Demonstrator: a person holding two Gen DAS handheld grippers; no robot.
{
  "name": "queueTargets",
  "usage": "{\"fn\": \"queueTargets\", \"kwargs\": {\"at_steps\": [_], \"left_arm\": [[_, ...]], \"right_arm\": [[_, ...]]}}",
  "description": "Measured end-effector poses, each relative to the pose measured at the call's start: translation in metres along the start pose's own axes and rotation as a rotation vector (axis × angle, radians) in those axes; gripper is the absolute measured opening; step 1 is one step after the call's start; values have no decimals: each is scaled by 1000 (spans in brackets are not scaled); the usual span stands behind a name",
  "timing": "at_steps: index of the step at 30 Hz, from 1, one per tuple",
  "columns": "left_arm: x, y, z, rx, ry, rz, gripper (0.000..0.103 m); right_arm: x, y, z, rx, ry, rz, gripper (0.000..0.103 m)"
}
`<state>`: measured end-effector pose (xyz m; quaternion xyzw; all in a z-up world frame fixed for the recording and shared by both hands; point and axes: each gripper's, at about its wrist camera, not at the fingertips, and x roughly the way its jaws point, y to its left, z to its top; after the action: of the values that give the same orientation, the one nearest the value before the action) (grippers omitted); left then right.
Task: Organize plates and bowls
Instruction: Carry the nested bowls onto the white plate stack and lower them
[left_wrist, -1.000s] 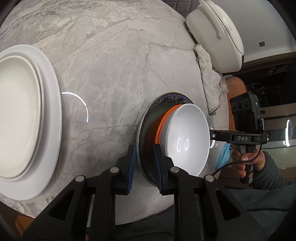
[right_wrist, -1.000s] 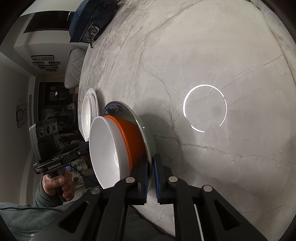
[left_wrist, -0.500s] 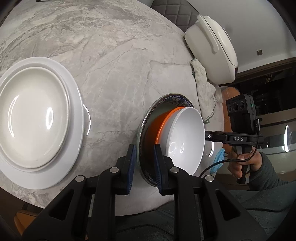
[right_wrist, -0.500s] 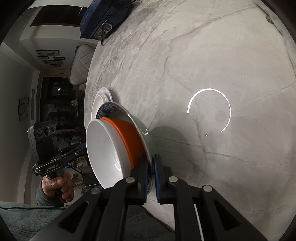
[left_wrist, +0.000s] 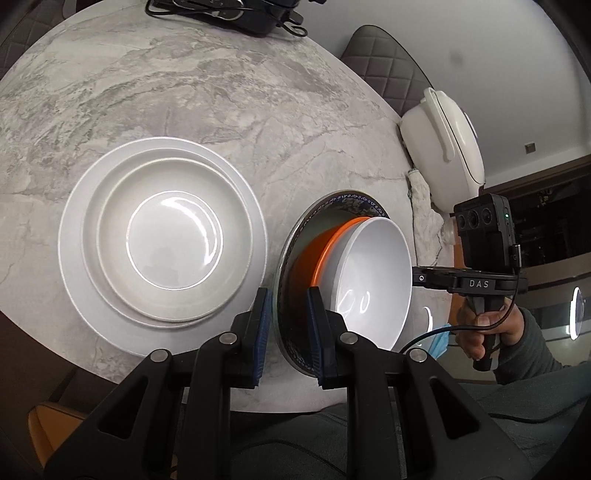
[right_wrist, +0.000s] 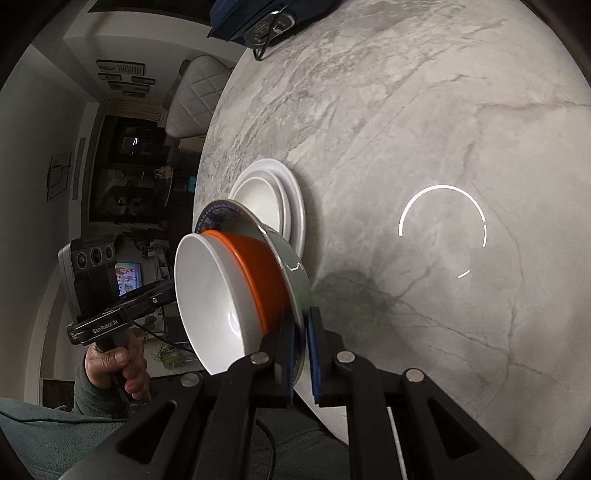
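Both grippers hold one stack above the marble table: a blue-patterned plate carrying an orange bowl with a white bowl nested in it. My left gripper is shut on the plate's rim. My right gripper is shut on the opposite rim of the plate; the orange bowl and white bowl show there too. A stack of white plates lies on the table to the left of the held stack; it also shows in the right wrist view.
A white lidded pot and a crumpled cloth sit at the table's right edge. A dark device with cables lies at the far side. A quilted chair stands beyond the marble table.
The held stack has moved toward the white plates, which now sit fuller and more central in the left wrist view. Both grips are unchanged.
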<state>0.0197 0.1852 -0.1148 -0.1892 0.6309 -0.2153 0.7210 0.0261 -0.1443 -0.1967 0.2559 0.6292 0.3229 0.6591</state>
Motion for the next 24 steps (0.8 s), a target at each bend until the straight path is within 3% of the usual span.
{"fn": "queueTargets", "kwargs": {"at_steps": [10,18,21,24], "left_arm": [[-34,58,17,-47,-46,23,17],[-30,106,30,-66,-44,73,17],[-21,120,32,-72,-29,87,15],[-12,129,32,-69,-14,86,5]], "right_arm": [[42,41,33,-55,40,-5,11],[84,53,54,-68,79,-17,11],[93,54,59,-62,84,-19,12],[99,56,64,-69,83,-32,12]]}}
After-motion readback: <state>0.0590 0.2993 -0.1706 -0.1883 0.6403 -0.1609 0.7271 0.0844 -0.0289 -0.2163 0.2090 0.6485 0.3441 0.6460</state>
